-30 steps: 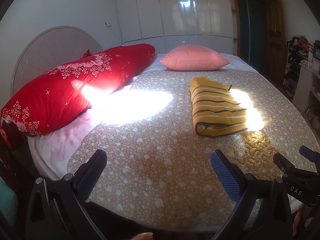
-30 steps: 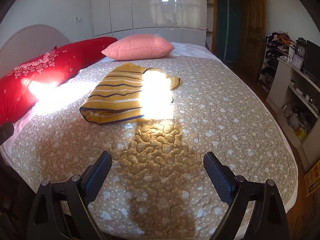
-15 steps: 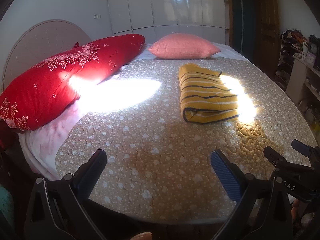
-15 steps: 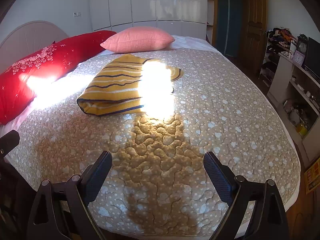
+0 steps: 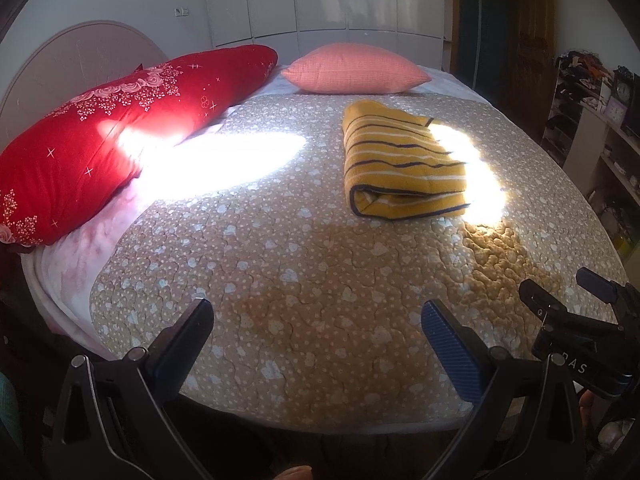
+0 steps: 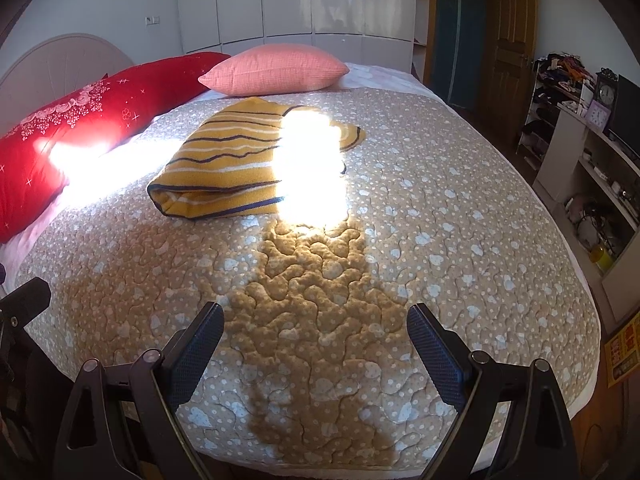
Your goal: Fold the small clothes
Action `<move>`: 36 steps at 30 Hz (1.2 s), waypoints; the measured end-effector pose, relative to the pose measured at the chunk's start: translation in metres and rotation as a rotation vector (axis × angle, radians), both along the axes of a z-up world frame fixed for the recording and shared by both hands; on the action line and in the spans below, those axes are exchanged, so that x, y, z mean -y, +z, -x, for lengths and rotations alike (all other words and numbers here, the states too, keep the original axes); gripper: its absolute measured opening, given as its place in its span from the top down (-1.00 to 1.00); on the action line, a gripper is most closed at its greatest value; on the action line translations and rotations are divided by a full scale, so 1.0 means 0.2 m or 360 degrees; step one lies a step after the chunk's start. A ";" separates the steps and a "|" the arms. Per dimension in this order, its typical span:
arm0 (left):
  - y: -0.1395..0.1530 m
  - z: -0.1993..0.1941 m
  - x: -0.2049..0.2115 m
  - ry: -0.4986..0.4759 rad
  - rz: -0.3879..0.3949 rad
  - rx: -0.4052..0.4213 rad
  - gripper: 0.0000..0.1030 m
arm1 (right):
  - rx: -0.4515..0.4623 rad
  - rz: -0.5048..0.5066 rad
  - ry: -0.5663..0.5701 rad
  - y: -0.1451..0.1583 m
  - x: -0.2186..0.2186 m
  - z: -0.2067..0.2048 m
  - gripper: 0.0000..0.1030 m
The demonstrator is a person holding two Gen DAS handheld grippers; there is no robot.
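A yellow knit garment with dark and white stripes (image 5: pixel 400 164) lies folded on the beige quilted bedspread (image 5: pixel 304 264), in the far middle of the bed; it also shows in the right wrist view (image 6: pixel 232 168), partly washed out by a sun patch. My left gripper (image 5: pixel 316 340) is open and empty near the bed's front edge, well short of the garment. My right gripper (image 6: pixel 314 340) is open and empty, also over the front of the bed. The right gripper's body shows at the right edge of the left wrist view (image 5: pixel 576 328).
A long red floral pillow (image 5: pixel 120 128) lies along the left side and a pink pillow (image 5: pixel 356 70) at the head. A white wardrobe (image 6: pixel 296 0) stands behind the bed. Shelves with clutter (image 6: pixel 592 152) and a wooden door (image 6: pixel 512 56) are at the right.
Both grippers have drawn back and up from the bed a little; the garment looks smaller and farther away. The garment has not moved. Both grippers stay open.
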State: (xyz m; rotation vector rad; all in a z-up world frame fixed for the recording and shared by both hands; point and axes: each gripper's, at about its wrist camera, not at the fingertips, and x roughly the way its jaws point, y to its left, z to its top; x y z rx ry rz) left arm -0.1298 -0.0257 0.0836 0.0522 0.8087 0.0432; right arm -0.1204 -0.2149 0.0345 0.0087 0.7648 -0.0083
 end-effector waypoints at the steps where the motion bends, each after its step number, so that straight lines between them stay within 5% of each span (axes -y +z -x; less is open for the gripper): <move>1: -0.01 0.00 0.00 -0.0001 0.0000 -0.0006 -1.00 | -0.0006 0.0001 0.0000 0.00 0.00 0.00 -0.85; 36: -0.06 -0.02 0.02 -0.0013 0.0016 -0.0060 -1.00 | -0.0047 0.0056 0.0053 -0.04 -0.04 -0.02 -0.85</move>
